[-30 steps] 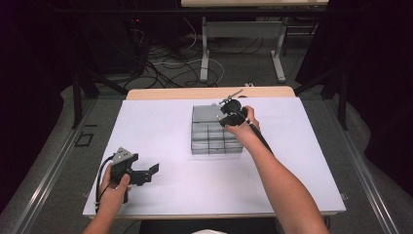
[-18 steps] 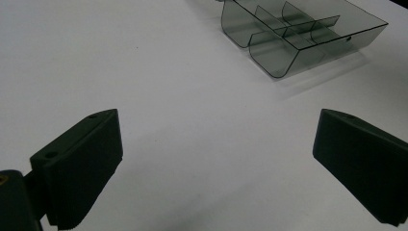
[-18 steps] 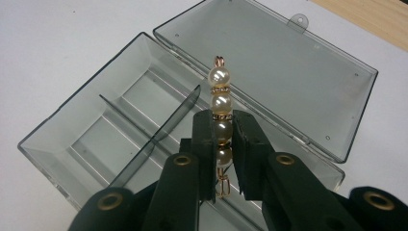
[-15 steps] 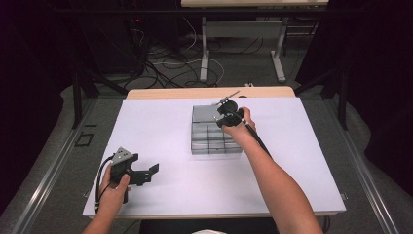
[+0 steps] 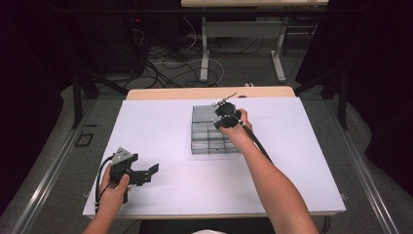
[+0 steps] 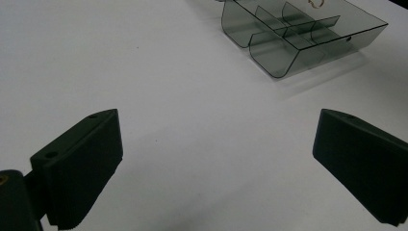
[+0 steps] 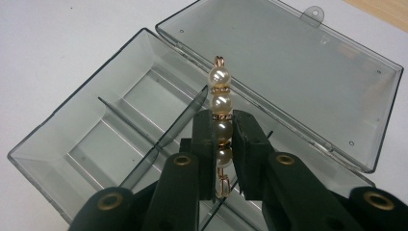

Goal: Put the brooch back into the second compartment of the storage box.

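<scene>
In the right gripper view, the right gripper (image 7: 223, 154) has its jaws clenched on a pearl pendant (image 7: 221, 118), a short string of four cream pearls separated by small gold spacers, with a gold loop at the top end and a gold hook hanging below. The pendant's long axis runs straight up the middle of the frame, parallel to the jaws, with two pearls standing clear above the jaw tips. Directly beneath and behind it lies the organiser box (image 7: 120, 139), smoke-grey clear plastic, its tray split by thin dividers into compartments and its lid (image 7: 288, 72) folded flat open toward the upper right. The pendant hangs over the divider region near the hinge side, so the coming move looks like a short drop into one of the compartments; which one I cannot tell.

In the high view, the right gripper (image 5: 225, 117) sits over the box (image 5: 209, 141) at centre frame, far nearer than the left gripper (image 5: 141, 174), which rests at the lower left of the white counter (image 5: 302, 161), jaws spread wide and holding nothing.
</scene>
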`<action>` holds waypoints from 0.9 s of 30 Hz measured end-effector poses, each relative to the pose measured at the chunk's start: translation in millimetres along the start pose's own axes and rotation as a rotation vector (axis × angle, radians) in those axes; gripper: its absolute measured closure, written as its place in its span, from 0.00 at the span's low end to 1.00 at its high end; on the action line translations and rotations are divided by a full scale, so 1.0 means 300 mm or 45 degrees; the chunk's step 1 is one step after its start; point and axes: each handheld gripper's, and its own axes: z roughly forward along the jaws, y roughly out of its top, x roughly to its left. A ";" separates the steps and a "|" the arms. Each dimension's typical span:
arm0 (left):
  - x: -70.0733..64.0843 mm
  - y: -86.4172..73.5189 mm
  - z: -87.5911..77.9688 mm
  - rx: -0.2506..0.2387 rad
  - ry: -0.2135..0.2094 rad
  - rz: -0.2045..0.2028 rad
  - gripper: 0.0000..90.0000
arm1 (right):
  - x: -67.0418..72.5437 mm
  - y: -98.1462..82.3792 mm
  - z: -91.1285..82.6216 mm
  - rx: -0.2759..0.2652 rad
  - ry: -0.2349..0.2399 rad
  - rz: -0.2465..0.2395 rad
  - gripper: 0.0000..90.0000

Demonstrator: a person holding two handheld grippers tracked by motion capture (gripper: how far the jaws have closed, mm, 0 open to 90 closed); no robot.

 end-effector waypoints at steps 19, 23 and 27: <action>0.000 0.000 0.000 -0.003 -0.001 -0.003 0.04 | 0.008 -0.016 0.034 0.040 -0.001 0.000 0.90; -0.001 0.001 0.000 -0.001 -0.002 -0.003 0.04 | 0.009 -0.015 0.037 0.042 0.010 -0.004 0.90; -0.001 0.001 0.000 -0.002 -0.002 -0.003 0.04 | 0.006 -0.016 0.047 0.048 -0.003 -0.031 0.90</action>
